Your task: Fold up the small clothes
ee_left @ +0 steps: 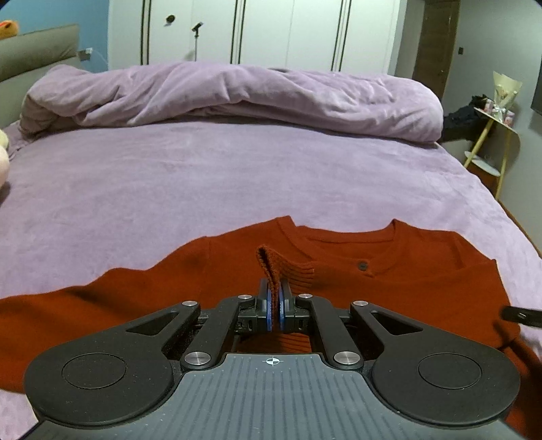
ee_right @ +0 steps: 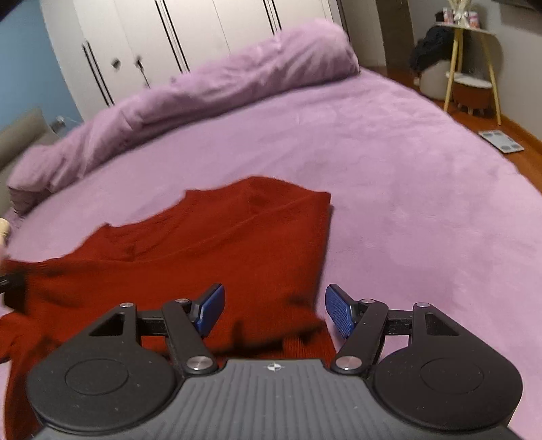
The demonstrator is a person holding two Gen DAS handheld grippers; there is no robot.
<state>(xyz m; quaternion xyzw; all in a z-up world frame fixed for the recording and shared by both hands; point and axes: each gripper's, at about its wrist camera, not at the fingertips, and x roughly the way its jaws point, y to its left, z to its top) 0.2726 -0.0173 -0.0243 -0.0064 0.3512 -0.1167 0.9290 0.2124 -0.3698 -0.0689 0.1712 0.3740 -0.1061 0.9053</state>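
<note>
A small red knitted cardigan (ee_left: 389, 291) with a dark button lies spread on the purple bed sheet (ee_left: 237, 176). My left gripper (ee_left: 275, 304) is shut on the ribbed cuff of the red sleeve (ee_left: 269, 264), which stands up between the blue pads. In the right wrist view the cardigan (ee_right: 210, 250) lies below and ahead. My right gripper (ee_right: 274, 311) is open and empty, hovering over the cardigan's lower right edge. The left gripper's black tip (ee_right: 13, 287) shows at the far left of that view.
A rolled purple duvet (ee_left: 237, 98) lies across the far side of the bed. White wardrobes (ee_left: 257, 30) stand behind it. A yellow-legged side table (ee_right: 471, 64) and a floor scale (ee_right: 503, 142) stand right of the bed, beyond its edge.
</note>
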